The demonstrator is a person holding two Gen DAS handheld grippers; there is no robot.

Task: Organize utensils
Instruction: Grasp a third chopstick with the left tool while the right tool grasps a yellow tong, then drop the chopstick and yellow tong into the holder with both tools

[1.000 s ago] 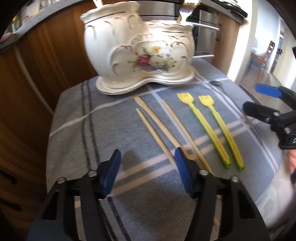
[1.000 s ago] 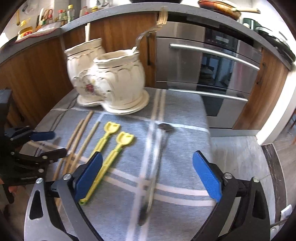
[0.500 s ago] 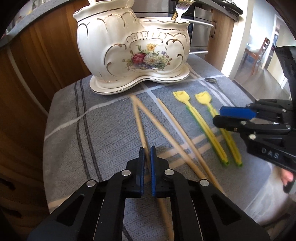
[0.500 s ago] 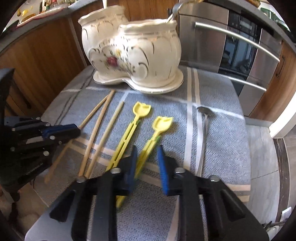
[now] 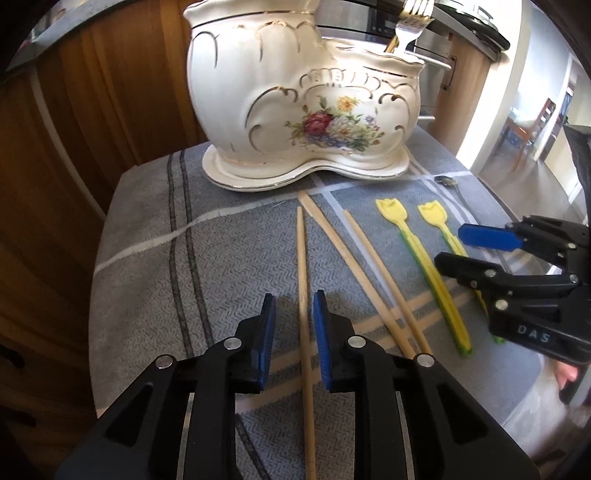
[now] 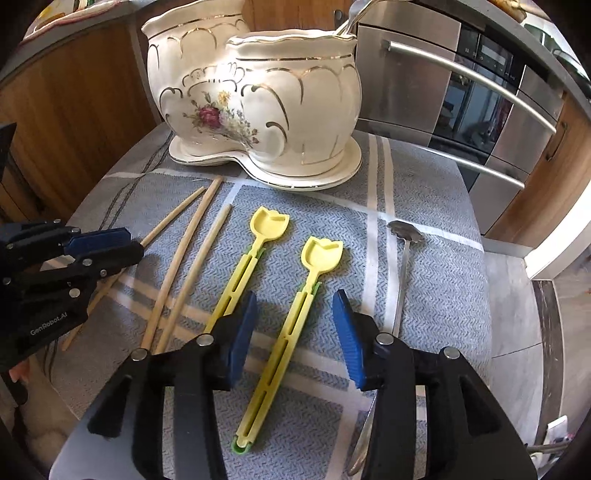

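Beside the flowered ceramic holder (image 5: pixel 295 110), both grippers are opening, the left gripper (image 5: pixel 294 325) straddling a chopstick (image 5: pixel 303 280), the right gripper (image 6: pixel 295 317) a yellow spoon (image 6: pixel 295 314), neither gripped.

Fork (image 5: pixel 408 22): only tines and neck show above the white holder (image 5: pixel 306 110); handle hidden inside, tine tips cut off by the top edge.
Holder: top rim cut off in the left wrist view.
Leftmost chopstick (image 5: pixel 304 314): near end runs out of the picture at the bottom.
Metal spoon (image 6: pixel 404 254): lower handle hidden behind the right gripper (image 6: pixel 299 332).
Right yellow spoon (image 5: pixel 439 225): handle largely covered by the right gripper in the left wrist view.
Person's hand (image 5: pixel 567 373): blurred, mostly hidden.
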